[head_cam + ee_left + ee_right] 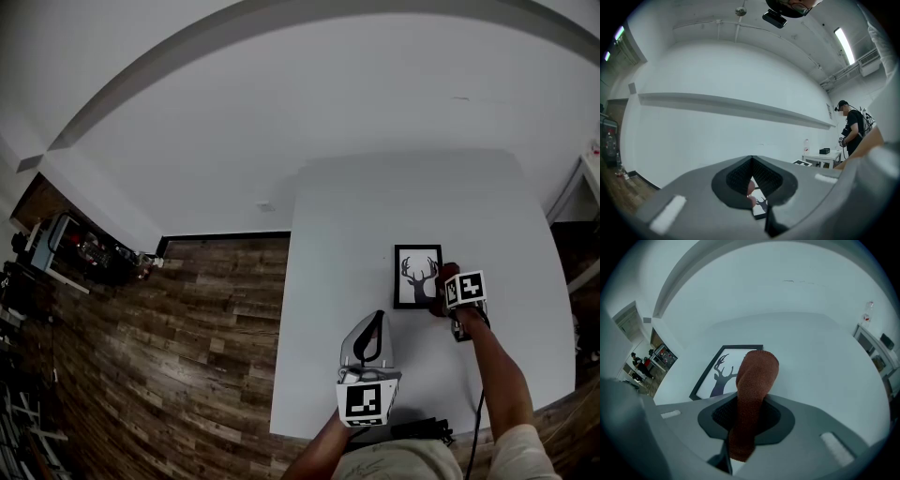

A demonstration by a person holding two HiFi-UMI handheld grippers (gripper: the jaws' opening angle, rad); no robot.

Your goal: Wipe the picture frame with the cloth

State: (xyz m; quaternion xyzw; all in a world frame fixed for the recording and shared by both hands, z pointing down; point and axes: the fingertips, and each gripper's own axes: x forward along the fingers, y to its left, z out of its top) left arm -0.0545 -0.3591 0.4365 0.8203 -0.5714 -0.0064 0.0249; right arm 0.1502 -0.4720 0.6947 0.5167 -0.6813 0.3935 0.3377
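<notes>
Rust-brown knitted cloth is clamped in the right gripper, seemingly touching the deer picture frame on the white table. The left gripper is closed and empty.

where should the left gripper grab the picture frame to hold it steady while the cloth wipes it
Probably the black rim along its left long edge, approached from the left by the left gripper. The picture frame lies flat on the table, so only its thin rim offers a pinch, and the right gripper holding the cloth crowds the right edge.
</notes>
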